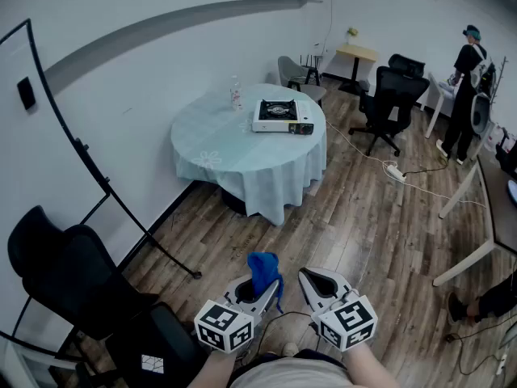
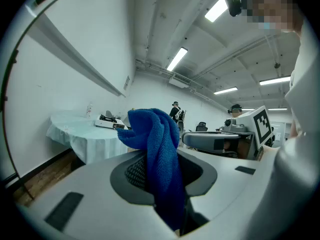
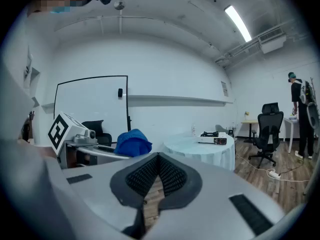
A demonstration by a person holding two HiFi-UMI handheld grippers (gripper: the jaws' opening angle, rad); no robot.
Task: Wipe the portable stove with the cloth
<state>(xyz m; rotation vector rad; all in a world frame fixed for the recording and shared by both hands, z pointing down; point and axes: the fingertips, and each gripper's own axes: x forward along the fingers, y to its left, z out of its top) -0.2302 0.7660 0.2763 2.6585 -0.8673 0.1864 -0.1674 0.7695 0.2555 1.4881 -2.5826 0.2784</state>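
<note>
The portable stove [image 1: 283, 116] is white with a black burner and sits on the far side of a round table [image 1: 218, 148] with a pale cloth, well across the room. It shows small in the left gripper view [image 2: 109, 121] and the right gripper view [image 3: 212, 138]. Low in the head view, near my body, my left gripper [image 1: 269, 288] is shut on a blue cloth [image 1: 264, 270] that sticks up from its jaws [image 2: 155, 144]. My right gripper [image 1: 309, 280] is beside it, jaws together with nothing in them [image 3: 159, 156].
A clear bottle [image 1: 236, 94] stands on the table beside the stove. A black chair [image 1: 73, 273] and a whiteboard stand's leg [image 1: 121, 208] are at my left. An office chair [image 1: 392, 95], a floor power strip [image 1: 396, 172] and a person [image 1: 467, 87] are at the back right.
</note>
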